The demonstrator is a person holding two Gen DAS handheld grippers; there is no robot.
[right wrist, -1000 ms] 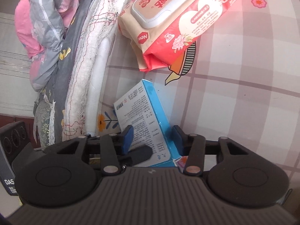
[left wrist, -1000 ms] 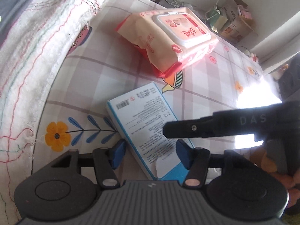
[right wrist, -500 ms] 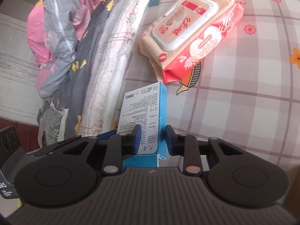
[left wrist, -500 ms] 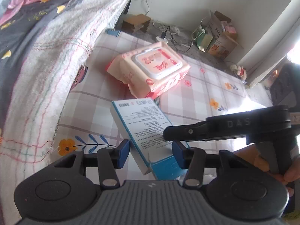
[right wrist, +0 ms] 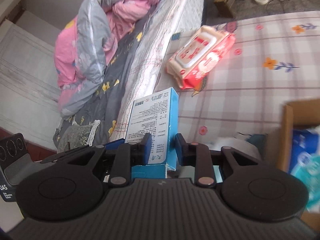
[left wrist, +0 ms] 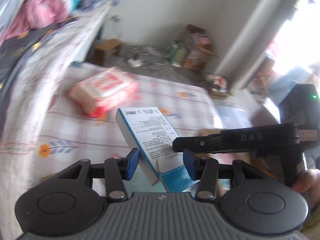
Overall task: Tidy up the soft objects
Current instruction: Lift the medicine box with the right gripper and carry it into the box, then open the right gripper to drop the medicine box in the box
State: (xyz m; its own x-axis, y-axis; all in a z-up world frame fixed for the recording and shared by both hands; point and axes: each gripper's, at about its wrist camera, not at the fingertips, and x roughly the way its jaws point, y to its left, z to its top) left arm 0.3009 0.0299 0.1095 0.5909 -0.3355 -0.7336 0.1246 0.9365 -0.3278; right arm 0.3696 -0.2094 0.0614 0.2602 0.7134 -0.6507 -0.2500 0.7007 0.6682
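- The blue-and-white box [right wrist: 154,128] is in the air above the checked floral cloth [right wrist: 250,92], pinched between both blue pads of the right gripper [right wrist: 161,149], which is closed narrow on its lower end.
- A second ago this box lay flat on the cloth; it has since been lifted clear, and both cameras have risen, so the room behind now shows.
- The box's long axis runs from the pads up and away, its printed white face toward the right wrist camera and its barcode end farthest out, tilted slightly rightward.
- In the left wrist view the same box [left wrist: 149,138] sits between the pads of the left gripper [left wrist: 161,160]; those stand wider than the box, with a gap on the left side, not pinching it.
- Only the left view shows the right gripper's black arm crossing from the right, with fingers [left wrist: 306,182] of the person's hand behind it.
- Only the right view shows a cardboard box [right wrist: 288,136] at the right edge, with blue-and-white packs inside.
- The pink wipes pack [right wrist: 200,57] lies on the cloth beyond, beside the bed [right wrist: 124,64]; the left view is blurred.
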